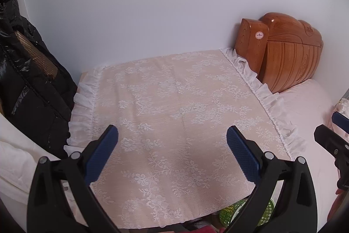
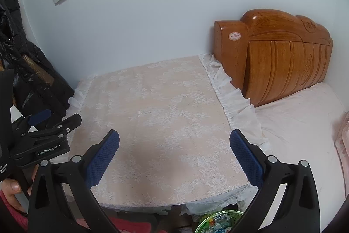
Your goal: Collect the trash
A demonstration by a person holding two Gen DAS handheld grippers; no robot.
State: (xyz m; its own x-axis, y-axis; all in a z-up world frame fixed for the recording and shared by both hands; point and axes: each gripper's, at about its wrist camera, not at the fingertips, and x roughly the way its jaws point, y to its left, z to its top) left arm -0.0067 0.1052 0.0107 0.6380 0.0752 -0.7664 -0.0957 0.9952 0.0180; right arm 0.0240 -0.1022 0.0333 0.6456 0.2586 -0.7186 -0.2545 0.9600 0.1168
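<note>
No trash is seen on the lace-covered worktop (image 2: 157, 115); wrappers lie in the green basket (image 2: 218, 222) below its near edge, nearer the right tongs (image 2: 174, 154) than the left tongs (image 1: 172, 145), both held wide open, empty.

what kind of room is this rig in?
Most likely a bedroom: a carved wooden headboard against the wall, a pink-covered mattress beside it, and a lace-covered bedside table. A black puffer jacket hangs at left.

Black claws (image 1: 172, 141), blue textured pads (image 2: 102, 158), "GenRobot.AI" marking, red sleeve (image 2: 13, 211).
</note>
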